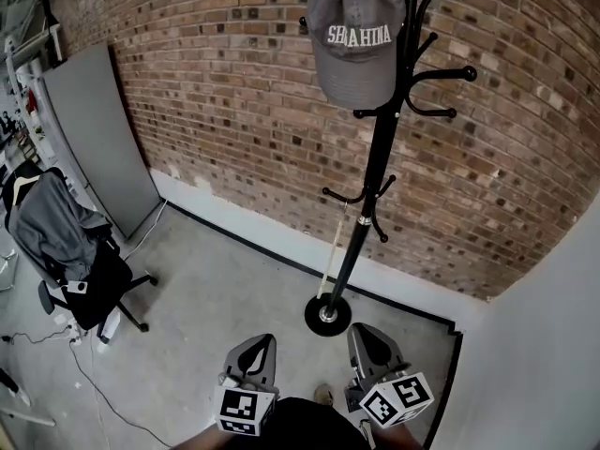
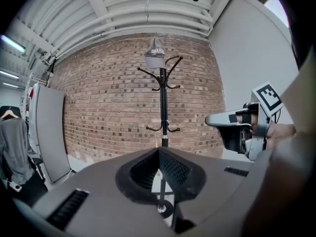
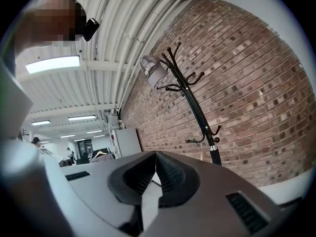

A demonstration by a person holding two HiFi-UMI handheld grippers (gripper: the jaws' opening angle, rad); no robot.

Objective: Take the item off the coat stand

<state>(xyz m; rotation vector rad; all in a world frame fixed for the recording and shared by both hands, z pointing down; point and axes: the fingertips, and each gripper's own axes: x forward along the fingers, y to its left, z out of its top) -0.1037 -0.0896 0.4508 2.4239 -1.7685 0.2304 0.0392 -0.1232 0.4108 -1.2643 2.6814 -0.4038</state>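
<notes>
Closed tip to tip on the left gripper (image 2: 159, 149), with nothing caught between the jaws. Same on the right gripper (image 3: 156, 153): pressed together, empty. Held low, just short of the round base (image 1: 327, 315) of the coat stand (image 1: 373, 172), the left one off to the left of that base, the right one nearly in line with it, neither touching the stand. Hanging at the very top of the stand, left of the pole: the grey cap (image 1: 354, 40), white lettering on its front, well apart from both grippers. Leaning along the lower pole, what looks like a thin pale rod (image 1: 331, 247), too slim to tell for certain. Directly behind the stand, a brick wall (image 1: 216, 73). Far left of the stand, a grey panel (image 1: 98, 139) propped against that wall, and an office chair (image 1: 94, 284) draped with a grey garment (image 1: 52, 218).
</notes>
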